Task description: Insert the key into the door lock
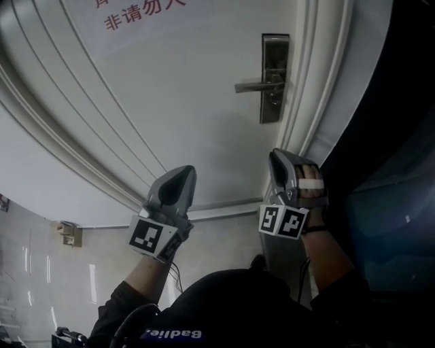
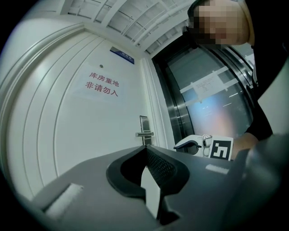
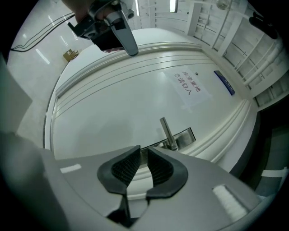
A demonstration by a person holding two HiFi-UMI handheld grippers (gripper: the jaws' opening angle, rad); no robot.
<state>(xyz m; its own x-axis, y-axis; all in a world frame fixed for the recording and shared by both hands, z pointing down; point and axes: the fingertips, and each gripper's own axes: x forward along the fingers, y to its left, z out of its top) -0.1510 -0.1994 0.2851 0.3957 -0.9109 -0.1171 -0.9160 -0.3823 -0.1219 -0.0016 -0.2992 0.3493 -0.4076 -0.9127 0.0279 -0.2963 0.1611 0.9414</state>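
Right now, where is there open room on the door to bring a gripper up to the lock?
Bare door panel lies left of the lever handle, between it and the red-lettered sign, and below the lock plate. Right of the plate it is crowded: the frame moulding runs close beside it.

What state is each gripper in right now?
Grey left gripper: jaws shut, nothing seen between them.
Grey right gripper: jaws slightly apart, empty.

Both tools are raised at the white door (image 1: 183, 95), the left gripper (image 1: 181, 171) beside the right gripper (image 1: 279, 156), which points just under the lock plate (image 1: 274, 49) and lever handle (image 1: 255, 85), not touching.
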